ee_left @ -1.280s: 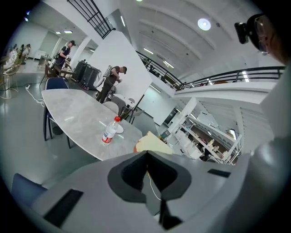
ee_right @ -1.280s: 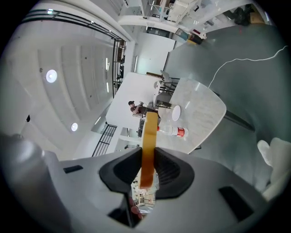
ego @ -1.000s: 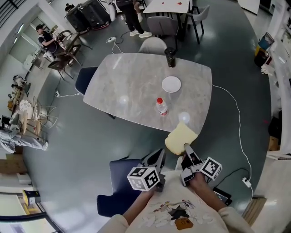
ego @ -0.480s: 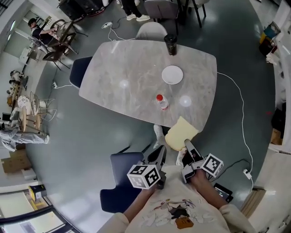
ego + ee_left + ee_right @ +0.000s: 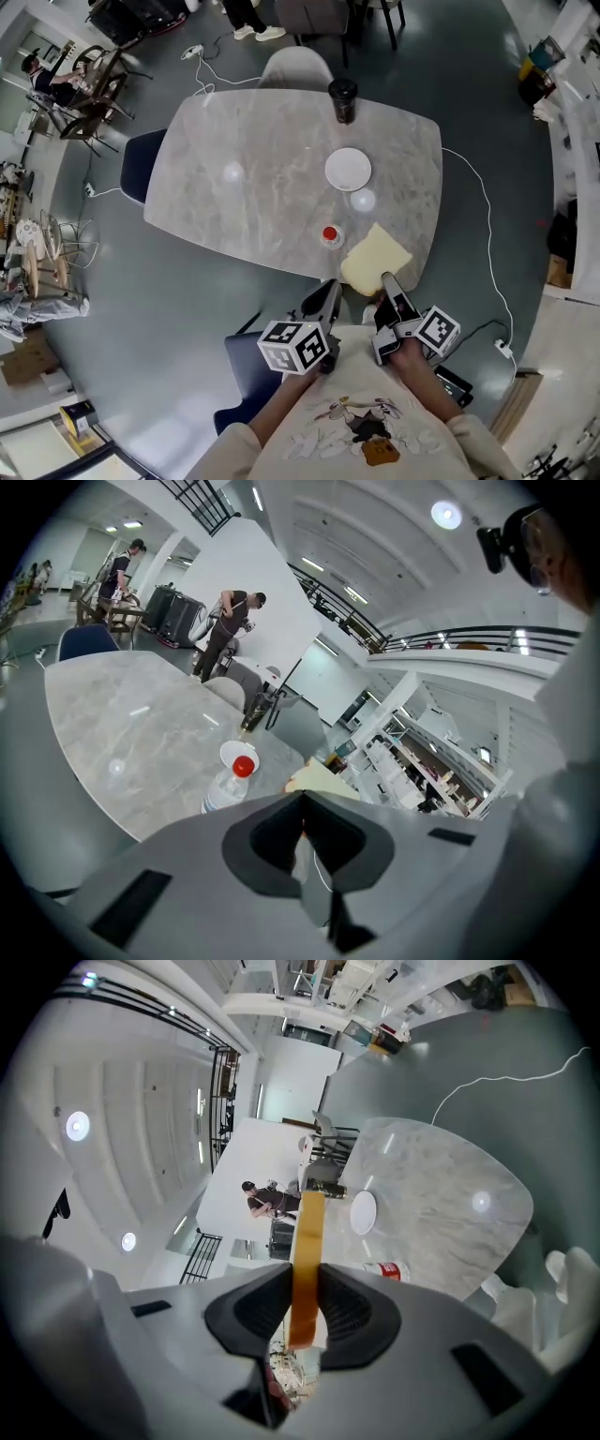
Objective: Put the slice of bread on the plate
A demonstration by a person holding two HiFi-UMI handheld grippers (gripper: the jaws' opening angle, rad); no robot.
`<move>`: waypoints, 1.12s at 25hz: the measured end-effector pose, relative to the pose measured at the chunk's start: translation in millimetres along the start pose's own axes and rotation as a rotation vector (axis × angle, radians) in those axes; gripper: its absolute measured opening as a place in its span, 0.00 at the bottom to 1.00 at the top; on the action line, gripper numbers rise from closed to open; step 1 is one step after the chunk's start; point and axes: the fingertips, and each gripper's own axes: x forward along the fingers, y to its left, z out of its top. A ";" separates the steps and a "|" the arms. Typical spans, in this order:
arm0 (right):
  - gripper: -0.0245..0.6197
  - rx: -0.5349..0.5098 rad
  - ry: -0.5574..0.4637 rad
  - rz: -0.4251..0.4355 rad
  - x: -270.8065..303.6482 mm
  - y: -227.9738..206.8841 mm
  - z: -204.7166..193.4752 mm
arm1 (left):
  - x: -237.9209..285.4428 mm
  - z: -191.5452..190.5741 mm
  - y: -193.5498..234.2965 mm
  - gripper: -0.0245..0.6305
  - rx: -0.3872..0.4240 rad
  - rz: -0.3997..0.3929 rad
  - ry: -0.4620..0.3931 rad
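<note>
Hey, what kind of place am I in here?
Probably an open office lobby or canteen: a big marble table with chairs around it, and a railed upper gallery overhead.

Nothing here reads as words or numbers. The red-and-white label on the bottle (image 5: 392,1271), lower middle of the right gripper view, is too small to make out. The cubes (image 5: 296,347) at the bottom of the head view carry only black-and-white squares, and the shirt (image 5: 361,439) shows a cartoon, with no lettering I can read.
</note>
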 end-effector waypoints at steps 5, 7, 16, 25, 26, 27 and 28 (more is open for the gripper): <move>0.18 0.008 -0.079 -0.051 35.7 -0.5 28.2 | 20.5 41.4 16.5 0.05 0.011 -0.039 0.002; 0.18 0.001 -0.113 -0.061 48.8 3.4 36.9 | 25.2 56.5 27.7 0.05 0.009 -0.048 0.005; 0.18 -0.030 -0.193 -0.109 97.3 10.5 49.1 | 48.0 97.6 69.6 0.05 -0.009 -0.117 0.049; 0.18 -0.058 -0.160 -0.140 140.9 -1.0 61.3 | 78.3 108.7 103.4 0.05 0.000 -0.145 0.107; 0.18 -0.060 -0.153 -0.148 143.9 -3.8 64.1 | 81.4 110.8 103.3 0.05 0.004 -0.146 0.115; 0.18 -0.062 -0.143 -0.155 147.7 -6.3 67.1 | 84.8 113.4 103.6 0.05 0.009 -0.146 0.121; 0.18 -0.065 -0.134 -0.161 152.3 -8.4 70.7 | 89.1 115.9 104.6 0.05 0.013 -0.145 0.126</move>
